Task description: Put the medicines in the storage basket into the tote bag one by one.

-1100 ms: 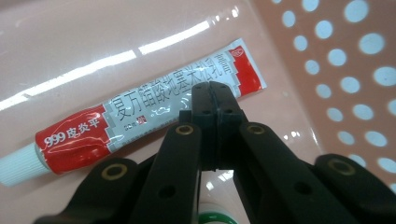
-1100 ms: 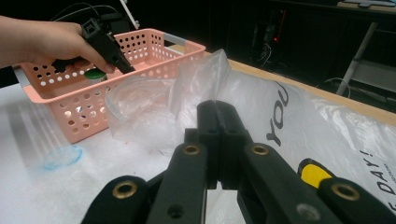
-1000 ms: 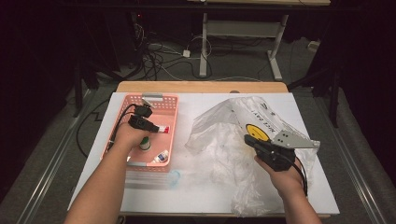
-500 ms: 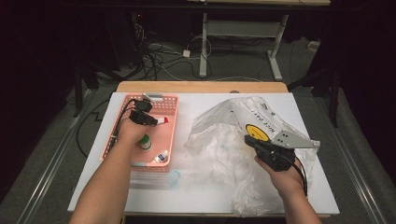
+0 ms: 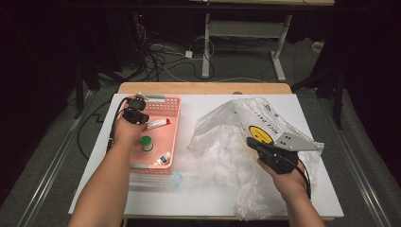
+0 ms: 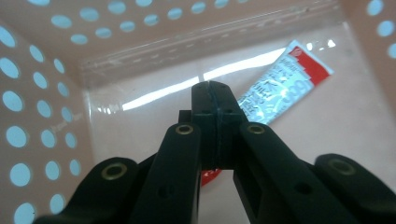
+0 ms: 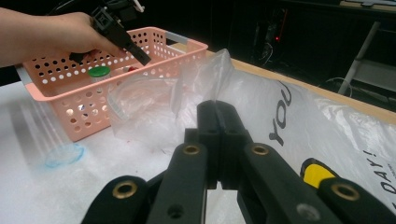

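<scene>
My left gripper [image 5: 141,119] [image 6: 215,88] hangs shut inside the pink perforated basket [image 5: 173,137] [image 6: 37,93], near its far left corner, with nothing between its jaws. A red and white tube [image 5: 156,124] [image 6: 285,79] lies on the basket floor just beyond and under the tips. A green-lidded jar [image 5: 146,142] [image 7: 99,72] stands mid-basket. My right gripper [image 5: 251,142] [image 7: 215,107] is shut on a fold of the clear plastic bag [image 5: 222,137] [image 7: 299,130], which bears a yellow smiley and black print; the film rises from between its tips.
A small bottle [image 5: 163,158] lies in the basket's near right corner. A clear plastic container with a bluish rim [image 5: 156,179] [image 7: 63,156] lies in front of the basket on the white table [image 5: 198,203]. Cables and table legs are on the floor beyond.
My left hand has drifted slightly toward the basket's far left corner, uncovering the green-lidded jar. The right gripper and the bag have stayed put.
</scene>
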The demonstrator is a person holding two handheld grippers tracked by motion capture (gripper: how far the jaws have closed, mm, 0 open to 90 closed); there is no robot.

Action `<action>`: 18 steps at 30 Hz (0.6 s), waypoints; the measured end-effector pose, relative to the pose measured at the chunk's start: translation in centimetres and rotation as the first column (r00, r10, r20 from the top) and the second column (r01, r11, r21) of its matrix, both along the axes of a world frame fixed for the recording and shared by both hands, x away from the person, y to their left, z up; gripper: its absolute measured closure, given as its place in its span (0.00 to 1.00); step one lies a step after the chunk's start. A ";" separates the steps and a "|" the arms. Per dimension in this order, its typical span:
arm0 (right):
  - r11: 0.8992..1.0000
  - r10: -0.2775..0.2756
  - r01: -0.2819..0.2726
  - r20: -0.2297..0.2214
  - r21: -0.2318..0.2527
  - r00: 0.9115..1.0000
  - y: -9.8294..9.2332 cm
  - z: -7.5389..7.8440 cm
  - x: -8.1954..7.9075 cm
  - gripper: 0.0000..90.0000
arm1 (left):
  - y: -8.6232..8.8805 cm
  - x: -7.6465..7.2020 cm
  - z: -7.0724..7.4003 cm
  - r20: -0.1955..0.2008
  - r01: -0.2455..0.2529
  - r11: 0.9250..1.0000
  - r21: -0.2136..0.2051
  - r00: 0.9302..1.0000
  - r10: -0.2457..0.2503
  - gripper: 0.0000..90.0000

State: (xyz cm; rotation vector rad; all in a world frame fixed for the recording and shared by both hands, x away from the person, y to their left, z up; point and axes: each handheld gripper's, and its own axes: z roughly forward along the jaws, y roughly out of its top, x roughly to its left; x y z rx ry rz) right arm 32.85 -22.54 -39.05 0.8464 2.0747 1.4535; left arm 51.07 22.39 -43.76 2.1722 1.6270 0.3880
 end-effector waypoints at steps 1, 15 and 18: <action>1.000 0.000 0.000 -0.001 0.001 1.000 0.0 0.0 0.0 1.00 | 0.1 0.1 -0.2 -0.009 -0.005 1.000 0.002 1.000 0.005 0.98; 1.000 0.002 -0.002 -0.001 0.004 1.000 0.0 0.0 -0.1 1.00 | 0.0 -1.1 -0.1 -0.058 0.073 0.995 0.061 0.996 -0.069 0.98; 1.000 0.005 -0.005 0.004 0.001 1.000 0.0 0.0 -0.1 1.00 | 0.1 -1.8 0.6 0.041 0.110 0.993 0.041 0.993 -0.112 0.97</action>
